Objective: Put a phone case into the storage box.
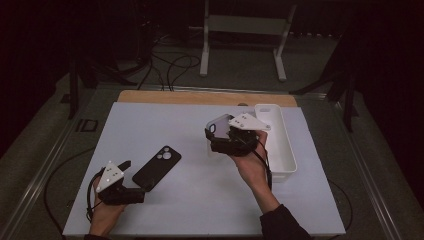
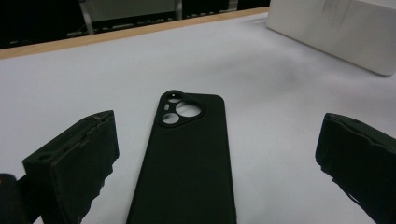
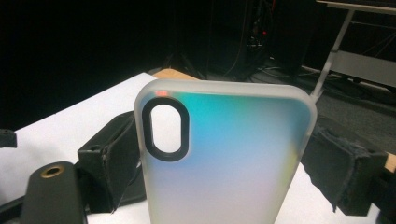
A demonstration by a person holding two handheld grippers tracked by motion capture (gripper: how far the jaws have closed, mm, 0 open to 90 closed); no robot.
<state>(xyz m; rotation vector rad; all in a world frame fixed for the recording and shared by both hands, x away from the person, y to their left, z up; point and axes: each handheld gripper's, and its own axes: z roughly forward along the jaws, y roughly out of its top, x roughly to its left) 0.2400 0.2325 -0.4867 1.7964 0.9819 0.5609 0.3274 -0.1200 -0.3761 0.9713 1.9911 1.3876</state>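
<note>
One frosted clear phone case (image 3: 224,158), black-ringed camera cutout, shimmering teal and blue

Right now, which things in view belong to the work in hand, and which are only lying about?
In the work:
- translucent phone case, gripped by the right gripper
- black phone, flat between the open jaws of the left gripper
- white tray, beside the right hand

Lying about:
- white metal frame on the floor
- floor cables

White bin (image 1: 280,145) beside right tongs (image 1: 216,134)
</note>
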